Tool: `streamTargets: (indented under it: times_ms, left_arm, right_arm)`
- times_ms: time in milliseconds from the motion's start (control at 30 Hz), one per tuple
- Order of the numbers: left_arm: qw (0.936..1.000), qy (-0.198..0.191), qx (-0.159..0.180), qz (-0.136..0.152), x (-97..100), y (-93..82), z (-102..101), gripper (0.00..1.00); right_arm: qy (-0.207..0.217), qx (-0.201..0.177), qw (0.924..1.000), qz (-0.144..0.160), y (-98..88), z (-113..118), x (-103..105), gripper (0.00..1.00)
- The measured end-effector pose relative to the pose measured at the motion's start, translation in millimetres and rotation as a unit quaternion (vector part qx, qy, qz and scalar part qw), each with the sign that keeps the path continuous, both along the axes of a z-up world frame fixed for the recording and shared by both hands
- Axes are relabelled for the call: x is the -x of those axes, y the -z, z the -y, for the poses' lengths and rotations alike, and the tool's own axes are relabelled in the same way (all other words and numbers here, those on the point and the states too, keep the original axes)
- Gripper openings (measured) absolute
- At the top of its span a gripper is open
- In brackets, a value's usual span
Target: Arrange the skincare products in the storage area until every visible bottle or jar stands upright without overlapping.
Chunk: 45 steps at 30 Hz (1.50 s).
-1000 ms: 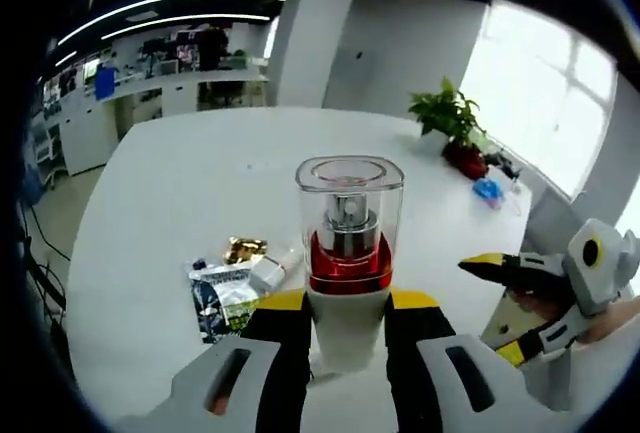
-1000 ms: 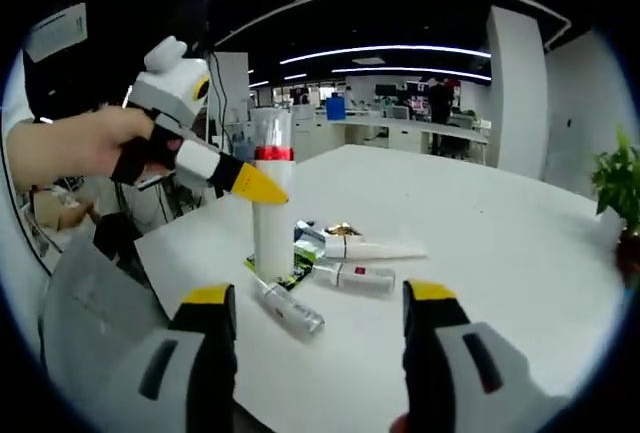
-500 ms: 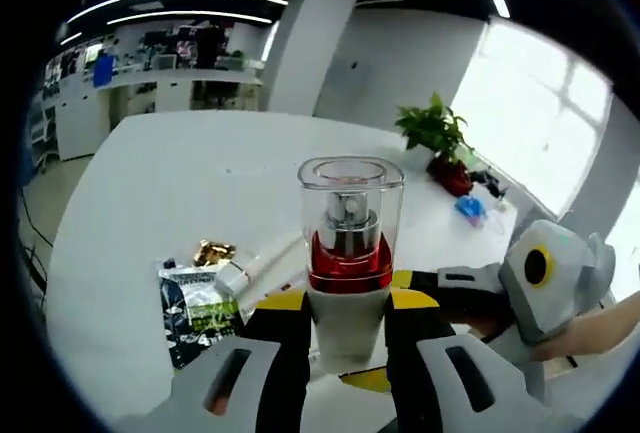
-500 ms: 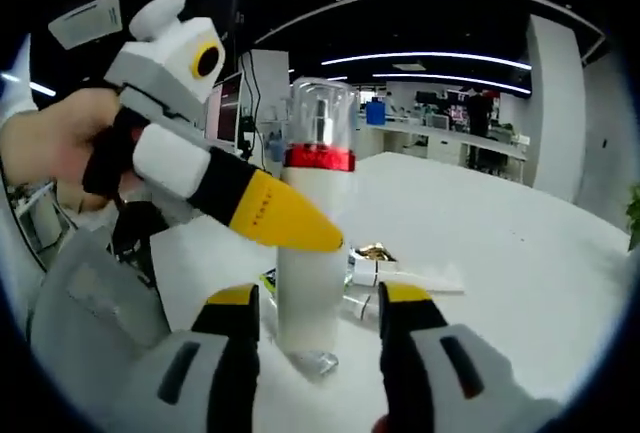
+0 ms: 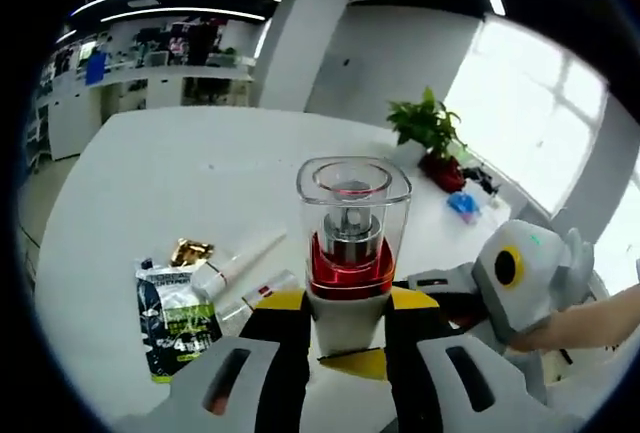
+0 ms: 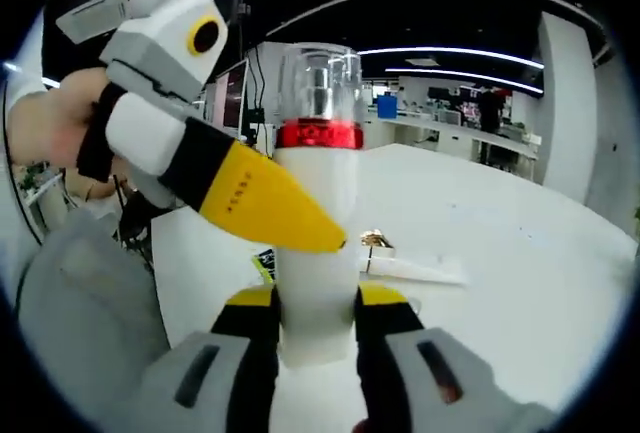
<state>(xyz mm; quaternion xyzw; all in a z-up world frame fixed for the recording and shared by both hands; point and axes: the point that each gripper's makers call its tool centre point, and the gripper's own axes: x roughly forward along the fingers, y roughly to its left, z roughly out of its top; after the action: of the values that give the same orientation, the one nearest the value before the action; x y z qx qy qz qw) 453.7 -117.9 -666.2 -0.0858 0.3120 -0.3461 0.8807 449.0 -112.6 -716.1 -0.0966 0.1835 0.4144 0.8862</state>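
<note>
White table [image 5: 150, 183]: both tongs clamp the upright pump bottle [image 5: 352, 253].

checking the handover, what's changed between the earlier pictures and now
The right gripper moved in from open and apart, and closed its jaws on the white pump bottle. The left gripper kept its hold on the bottle throughout. The tubes and sachet stayed lying on the table.
</note>
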Motion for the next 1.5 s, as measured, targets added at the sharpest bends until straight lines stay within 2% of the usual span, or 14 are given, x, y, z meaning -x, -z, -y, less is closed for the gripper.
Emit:
streamTargets:
  times_ms: [167, 300, 500, 667, 1000, 1267, 1400, 1500]
  left_arm:
    - [0.9998, 0.010, -0.017, 0.002, -5.3, 12.7, 12, 0.25]
    - [0.9989, 0.010, -0.044, 0.009, -10.5, 25.1, 20, 0.25]
    - [0.9965, -0.010, -0.082, 0.015, -19.2, 45.2, 26, 0.26]
    - [0.9951, -0.021, -0.096, 0.013, -22.5, 57.3, 29, 0.26]
    - [0.9941, -0.017, -0.107, 0.004, -22.5, 74.0, 33, 0.26]
    - [0.9943, -0.017, -0.104, 0.015, -25.9, 70.7, 35, 0.27]
    - [0.9946, -0.001, -0.102, 0.019, -23.7, 70.6, 39, 0.29]
    - [0.9958, 0.020, -0.088, 0.015, -23.0, 70.8, 40, 0.30]
  right_arm:
    - [-0.006, 0.013, 0.9999, 0.000, 14.9, 11, -6, 0.28]
    - [-0.003, 0.012, 0.9999, -0.002, 26.8, 17, -12, 0.28]
    - [-0.008, 0.004, 0.9998, -0.016, 46.3, 21, -20, 0.28]
    - [-0.018, 0.006, 0.9996, -0.020, 60.2, 24, -24, 0.28]
    - [-0.038, 0.016, 0.9990, -0.019, 77.3, 30, -26, 0.28]
    - [-0.043, 0.000, 0.9989, -0.016, 79.8, 32, -31, 0.28]
    - [-0.063, 0.001, 0.9979, -0.017, 80.7, 31, -30, 0.28]
    - [-0.085, 0.006, 0.9962, -0.018, 80.7, 32, -29, 0.28]
